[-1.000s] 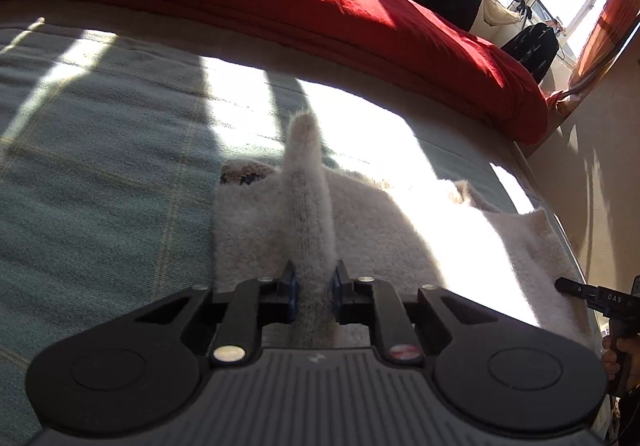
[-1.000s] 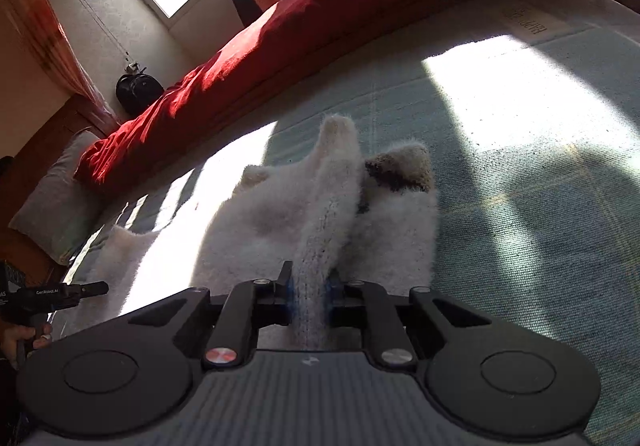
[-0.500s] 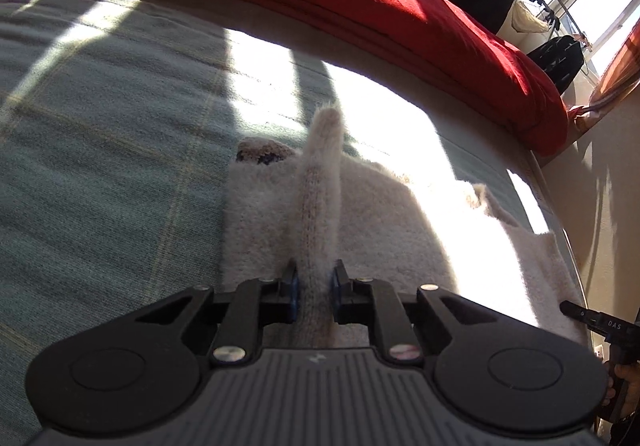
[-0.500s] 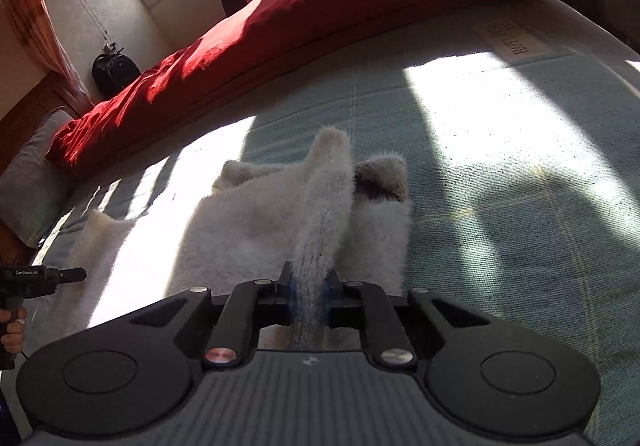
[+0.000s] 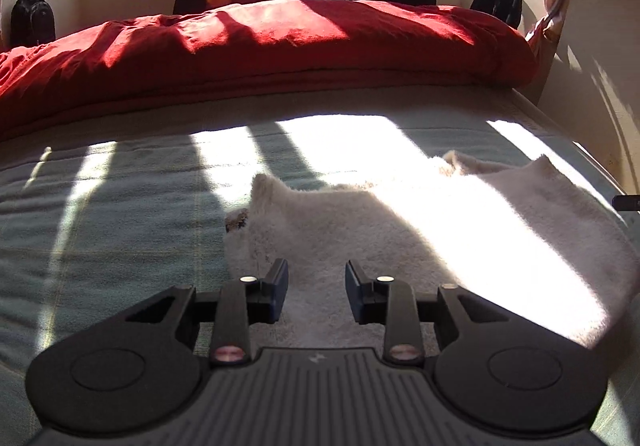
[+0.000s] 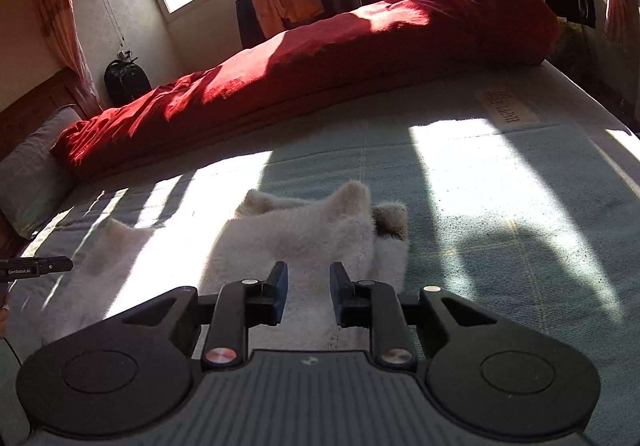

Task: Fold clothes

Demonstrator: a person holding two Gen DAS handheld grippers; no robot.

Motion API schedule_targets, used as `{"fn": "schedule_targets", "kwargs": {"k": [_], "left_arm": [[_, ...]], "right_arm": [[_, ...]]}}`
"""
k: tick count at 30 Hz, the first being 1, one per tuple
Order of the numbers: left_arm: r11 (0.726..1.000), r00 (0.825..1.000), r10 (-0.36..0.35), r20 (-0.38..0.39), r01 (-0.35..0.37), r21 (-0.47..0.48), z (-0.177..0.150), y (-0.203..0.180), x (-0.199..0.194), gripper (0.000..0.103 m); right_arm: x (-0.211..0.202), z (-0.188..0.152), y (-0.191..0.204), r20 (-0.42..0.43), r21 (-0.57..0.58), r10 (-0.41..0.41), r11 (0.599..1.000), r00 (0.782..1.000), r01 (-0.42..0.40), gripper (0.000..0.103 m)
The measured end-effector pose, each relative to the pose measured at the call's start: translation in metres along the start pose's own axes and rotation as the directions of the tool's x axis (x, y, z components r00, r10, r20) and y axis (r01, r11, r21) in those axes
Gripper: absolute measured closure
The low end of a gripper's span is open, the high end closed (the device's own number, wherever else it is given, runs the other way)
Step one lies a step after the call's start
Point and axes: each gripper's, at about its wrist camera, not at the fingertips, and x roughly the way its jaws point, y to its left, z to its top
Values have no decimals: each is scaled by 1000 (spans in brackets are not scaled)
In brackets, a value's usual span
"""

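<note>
A moment earlier both of my grippers had been pinched tight on ridges of the white fleecy garment (image 5: 400, 242), each holding a raised fold of it between the pads. By this moment that had changed: the jaws of my left gripper (image 5: 317, 288) were opening, standing a modest way apart with no cloth pressed between them, only the fleece lying flat below the gap. My right gripper (image 6: 307, 288) was doing the same, its jaws parting and its pads clear of the fabric. The garment itself lay on the pale green bed cover (image 5: 120, 226), spread partly in sun and partly in shadow, with one layer laid over another and a dark-patterned corner (image 6: 390, 219) poking out at the edge nearest the right gripper. The red duvet (image 5: 280, 41) sat well apart along the far side of the bed. I judged that the fold I had been carrying was set down and released, so this stage was done. The next move would probably call for a fresh grasp on another edge to fold the piece smaller.
</note>
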Motion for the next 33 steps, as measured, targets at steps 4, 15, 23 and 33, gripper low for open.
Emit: {"fn": "schedule_targets", "kwargs": {"k": [4, 15, 23, 33], "left_arm": [[1000, 996, -1, -85, 2, 5, -23, -11, 16, 70], [994, 998, 22, -57, -16, 105, -53, -39, -17, 68], [948, 989, -137, 47, 117, 296, -48, -125, -20, 62], [978, 994, -91, -65, 101, 183, -91, -86, -16, 59]], "right_arm": [[17, -27, 14, -80, -61, -36, 998, 996, 32, 74], [-10, -50, 22, -60, -109, -80, 991, 995, 73, 72], [5, -63, 108, -83, -259, 67, 962, 994, -87, 68], [-8, -102, 77, -150, -184, 20, 982, 989, -48, 68]]}}
